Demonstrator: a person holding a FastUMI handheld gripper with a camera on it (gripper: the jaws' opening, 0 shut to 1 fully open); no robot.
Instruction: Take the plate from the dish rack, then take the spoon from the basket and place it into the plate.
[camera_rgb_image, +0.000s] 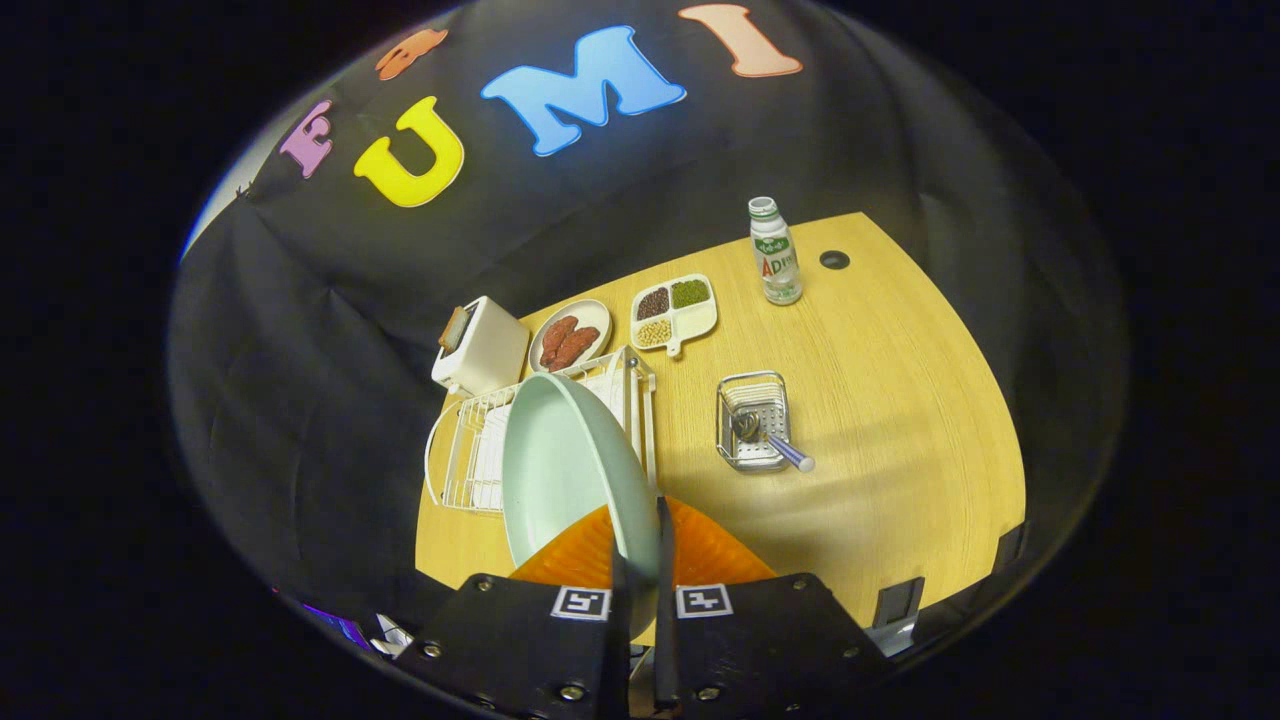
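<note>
Gripper clenched on plate rim – spoon in basket.

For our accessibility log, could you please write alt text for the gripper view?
The gripper is shut on a pale green plate, held above the white dish rack on a wooden table. Beyond, a spoon lies in a metal basket.
</note>
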